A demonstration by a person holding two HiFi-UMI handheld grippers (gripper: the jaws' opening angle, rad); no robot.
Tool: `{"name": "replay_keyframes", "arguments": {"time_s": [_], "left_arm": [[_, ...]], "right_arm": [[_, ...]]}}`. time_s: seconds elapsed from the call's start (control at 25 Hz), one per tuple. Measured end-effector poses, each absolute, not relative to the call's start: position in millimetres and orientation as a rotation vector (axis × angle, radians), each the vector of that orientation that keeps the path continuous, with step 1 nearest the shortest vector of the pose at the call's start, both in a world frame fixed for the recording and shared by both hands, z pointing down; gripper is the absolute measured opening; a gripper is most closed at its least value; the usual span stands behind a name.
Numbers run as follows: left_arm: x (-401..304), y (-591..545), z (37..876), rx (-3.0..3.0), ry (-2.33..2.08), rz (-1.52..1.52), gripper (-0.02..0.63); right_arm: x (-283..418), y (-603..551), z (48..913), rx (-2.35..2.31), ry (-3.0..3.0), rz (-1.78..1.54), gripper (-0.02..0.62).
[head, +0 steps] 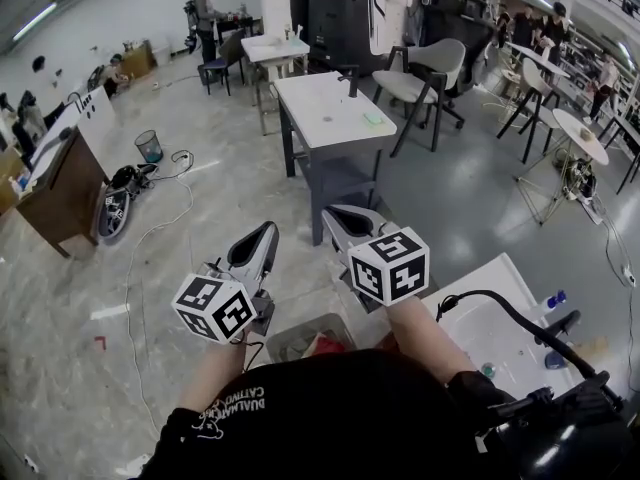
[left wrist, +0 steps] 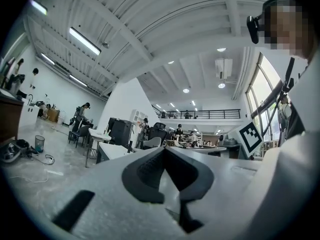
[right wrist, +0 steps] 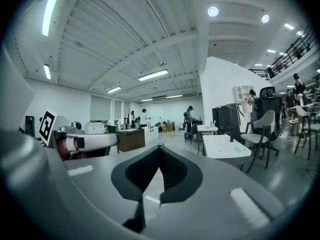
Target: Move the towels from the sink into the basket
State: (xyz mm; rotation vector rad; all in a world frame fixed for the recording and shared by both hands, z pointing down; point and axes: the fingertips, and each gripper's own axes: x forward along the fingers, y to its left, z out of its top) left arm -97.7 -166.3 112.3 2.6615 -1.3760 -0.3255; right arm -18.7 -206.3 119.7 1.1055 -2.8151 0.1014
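Holding both tools up off the work area, roughly level and aimed out at the open room: left tongs [head: 268,230] are pressed together with nothing between them, and right tongs [head: 333,214] are also pressed together and empty, as both gripper views confirm. Neither is near a towel. The basket [head: 286,334] sits low in the head view between the two forearms, grey rim showing, with red and pale cloth [head: 325,346] bunched inside it, which I read as the towels already dropped in. The sink [head: 503,273] is to the right, white, set in the counter; the part that shows holds only a few small bits and no cloth, though the forearm and dark gear cover its near edge, so a leftover towel there can't be ruled out. Judgement: the transfer looks finished or nearly so, with at most a check of the hidden sink corner left. Writing: white print on the person's black shirt [head: 235,408] is upside down, and one word looks like "CATTIVO", the rest not cleanly legible. The marker cubes carry black-and-white square codes only, no letters. Two blue-capped bottles [head: 553,301] beside the sink have labels too small to read.
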Motion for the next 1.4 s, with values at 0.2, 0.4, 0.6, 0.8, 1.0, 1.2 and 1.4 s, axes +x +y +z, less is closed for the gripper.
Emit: {"name": "replay_keyframes", "arguments": {"time_s": [0.2,0.4,0.6,0.8,1.0,1.2,1.4], "left_arm": [[-94,-161,112,2.664,-1.401,-0.361,0.004],[-92,-150,116,2.675,-1.473,-0.331,0.005],[-104,-134,118,2.636,-1.498,-0.305,0.005],[-128,-129,110,2.593,-1.545,-0.382,0.004],[-144,-118,109,2.602,-1.545,-0.391,0.004],[-169,-102,104,2.609,-1.521,-0.377,0.003],[-197,-76,99,2.624,-1.504,-0.363,0.004]], "right_arm": [[-13,-205,123,1.089,-2.822,0.117,0.005],[-19,-196,134,1.001,-2.844,0.143,0.005],[-37,-188,132,0.931,-2.88,0.168,0.005],[-57,-185,129,0.89,-2.912,0.167,0.005],[-76,-179,130,0.882,-2.91,0.169,0.005],[-107,-160,123,0.87,-2.913,0.159,0.005],[-133,-137,118,0.896,-2.921,0.175,0.005]]}}
